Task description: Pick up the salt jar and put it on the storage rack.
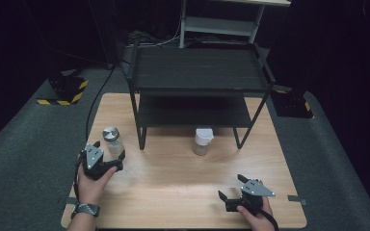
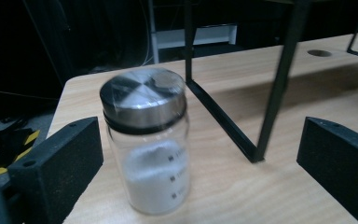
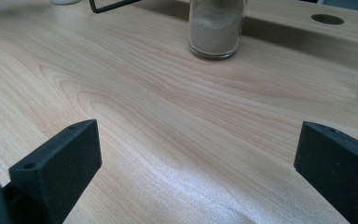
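My left gripper (image 2: 191,186) stands wide open with nothing in it, and the metal-lidded jar (image 2: 147,140) sits upright on the table (image 2: 242,186) between the jaws, nearer the left one and, as far as I can tell, touching neither. I judge it a small glass jar, stiff, smooth and likely slippery, breakable if knocked, and light, being under half full of white powder. I would close on the glass body below the lid, where the sides run straight. Its outline is blurred, and the print on the glass is too small to read. My right gripper (image 3: 196,177) is also wide open and empty over bare wood. Far ahead of its jaws stands the white-capped jar (image 3: 216,25), its top cut off, by the foot of the black rack (image 1: 197,77).
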